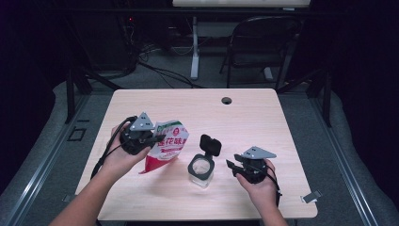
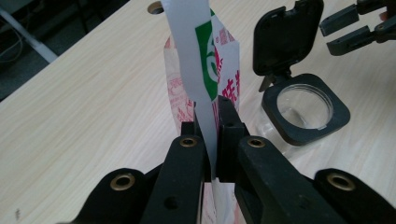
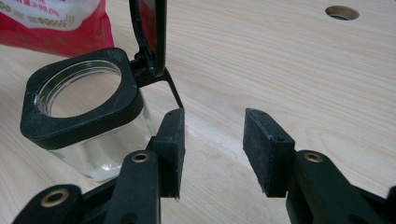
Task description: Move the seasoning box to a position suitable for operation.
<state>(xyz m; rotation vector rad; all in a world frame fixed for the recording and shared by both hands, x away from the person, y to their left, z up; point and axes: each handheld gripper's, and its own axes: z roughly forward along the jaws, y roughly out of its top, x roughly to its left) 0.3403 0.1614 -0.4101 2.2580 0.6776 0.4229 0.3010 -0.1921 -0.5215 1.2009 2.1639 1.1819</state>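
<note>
left gripper [image 1: 151, 138]: clamped on the bag's [image 1: 167, 146] top edge, bag lifted and tilted left of the jar
jar [image 1: 201, 168]: mid-table, lid [image 1: 210, 144] flipped up
right gripper [image 1: 231, 165]: jaws apart, empty, just right of jar
step: looks like setting up a pour
next: probably steady the jar, tip bag over its mouth

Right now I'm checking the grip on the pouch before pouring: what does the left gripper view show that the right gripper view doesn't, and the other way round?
Left gripper view: the left gripper, jaws shut on the white edge of the red-and-white printed pouch, and the right gripper farther off.

Right gripper view: the right gripper's own jaws open and holding nothing beside the jar, plus the pouch's red lower part.

Both: the clear square jar with a black rim, its black hinged lid standing open, the pale wooden table and its round hole.
</note>
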